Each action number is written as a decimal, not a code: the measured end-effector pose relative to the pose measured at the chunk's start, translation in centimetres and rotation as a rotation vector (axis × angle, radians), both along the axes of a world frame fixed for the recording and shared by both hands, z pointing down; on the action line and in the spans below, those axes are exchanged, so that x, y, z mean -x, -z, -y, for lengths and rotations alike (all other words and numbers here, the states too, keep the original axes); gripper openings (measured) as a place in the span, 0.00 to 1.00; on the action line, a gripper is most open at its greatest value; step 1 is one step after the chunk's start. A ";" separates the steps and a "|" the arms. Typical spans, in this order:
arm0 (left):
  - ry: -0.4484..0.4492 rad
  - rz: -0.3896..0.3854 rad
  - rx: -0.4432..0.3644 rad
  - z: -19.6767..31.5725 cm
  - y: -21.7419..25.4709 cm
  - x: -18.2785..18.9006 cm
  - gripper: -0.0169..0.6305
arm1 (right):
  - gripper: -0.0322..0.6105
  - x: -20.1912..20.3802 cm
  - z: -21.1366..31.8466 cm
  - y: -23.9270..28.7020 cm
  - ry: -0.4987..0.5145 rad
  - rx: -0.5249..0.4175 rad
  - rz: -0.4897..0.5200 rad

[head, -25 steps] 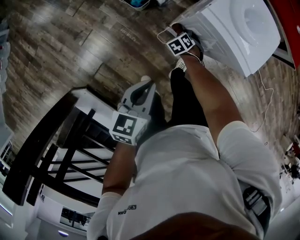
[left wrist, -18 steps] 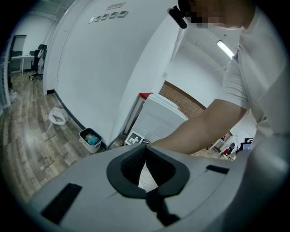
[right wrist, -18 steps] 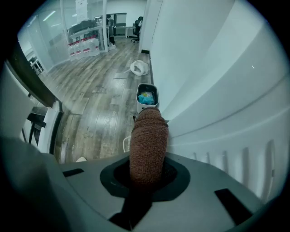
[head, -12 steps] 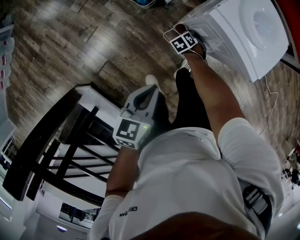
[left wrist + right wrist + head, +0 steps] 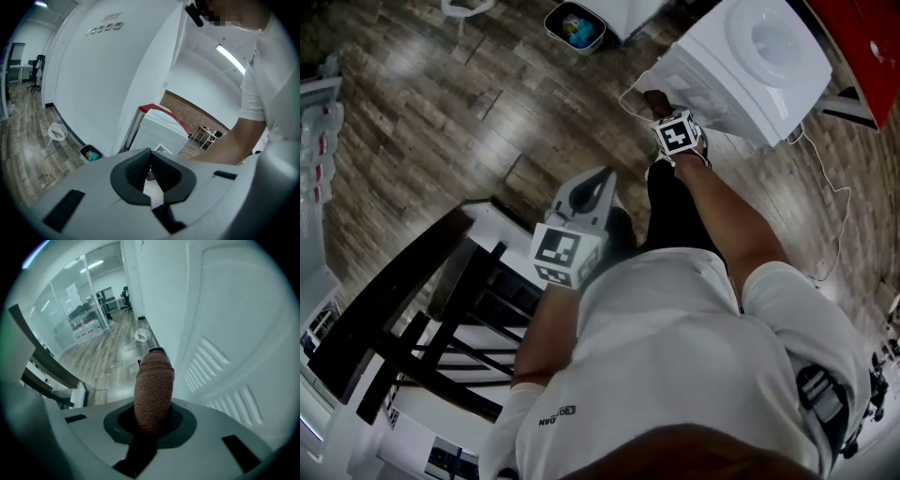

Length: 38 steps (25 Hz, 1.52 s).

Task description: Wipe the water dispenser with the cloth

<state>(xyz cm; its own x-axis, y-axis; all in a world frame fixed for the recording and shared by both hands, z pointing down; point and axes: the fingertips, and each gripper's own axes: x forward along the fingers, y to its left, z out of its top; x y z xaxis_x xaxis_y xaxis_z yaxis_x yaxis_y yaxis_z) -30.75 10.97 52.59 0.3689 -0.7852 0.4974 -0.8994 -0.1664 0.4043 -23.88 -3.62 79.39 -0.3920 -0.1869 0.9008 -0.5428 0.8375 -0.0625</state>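
Observation:
The white water dispenser stands at the top right of the head view. My right gripper is at its side wall, low down, shut on a rolled brown cloth. In the right gripper view the cloth sticks out past the jaws, close beside the dispenser's vented white panel; whether they touch I cannot tell. My left gripper hangs in front of the person's body, away from the dispenser. Its fingertips meet with nothing between them. The dispenser shows beyond them.
A black-framed table stands at the left, near the left gripper. A small bin sits on the wood floor at the top. A thin white cable trails over the floor right of the dispenser. A white wall stands behind the dispenser.
The right gripper with the cloth has slid down the dispenser's side, away from its top. The head view has shifted and shows more floor. The left gripper has hardly moved.

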 end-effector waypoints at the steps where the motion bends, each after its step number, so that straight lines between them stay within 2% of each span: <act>1: -0.005 -0.005 -0.016 0.1 0.8 -0.1 0.01 | 0.13 -0.4 -0.8 1.1 -0.020 0.017 0.040; 9: -0.094 -0.007 -0.126 -1.4 7.0 -1.6 0.01 | 0.13 -2.1 -7.9 17.0 -0.098 0.084 0.413; 12: -0.146 -0.011 -0.174 -1.9 8.9 -2.7 0.01 | 0.13 -3.5 -10.2 23.4 -0.121 0.049 0.550; 15: -0.240 -0.051 -0.213 -2.6 10.5 -4.8 0.01 | 0.13 -5.3 -12.3 29.2 -0.146 -0.007 0.681; 17: -0.311 -0.072 -0.218 -3.2 10.9 -6.5 0.01 | 0.13 -6.7 -13.8 31.9 -0.170 -0.043 0.743; 20: -0.382 -0.065 -0.218 -3.7 11.1 -8.6 0.01 | 0.13 -9.5 -14.9 34.7 -0.242 -0.100 0.807; 23: -0.385 -0.070 -0.234 -3.8 12.2 -10.2 0.01 | 0.13 -12.4 -15.6 37.2 -0.310 -0.106 0.906; 27: -0.354 -0.091 -0.269 -3.6 14.4 -12.3 0.01 | 0.13 -15.5 -16.2 40.5 -0.346 -0.042 1.087; 30: -0.333 -0.085 -0.282 -3.8 15.4 -14.5 0.01 | 0.13 -18.4 -16.5 41.4 -0.378 -0.035 1.125; 33: -0.313 -0.085 -0.289 -4.7 16.2 -17.3 0.01 | 0.13 -21.9 -17.1 41.5 -0.415 -0.023 1.108; 38: -0.305 -0.043 -0.294 -6.2 16.6 -21.7 0.01 | 0.13 -27.0 -18.6 41.6 -0.410 -0.061 1.057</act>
<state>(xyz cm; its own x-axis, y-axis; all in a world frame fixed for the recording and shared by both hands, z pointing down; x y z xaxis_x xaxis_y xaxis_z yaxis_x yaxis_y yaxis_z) -9.04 17.18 35.96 0.6221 -0.7427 0.2477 -0.7742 -0.5363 0.3363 3.14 15.00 37.80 -0.8496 -0.5085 0.1401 -0.4764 0.6259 -0.6175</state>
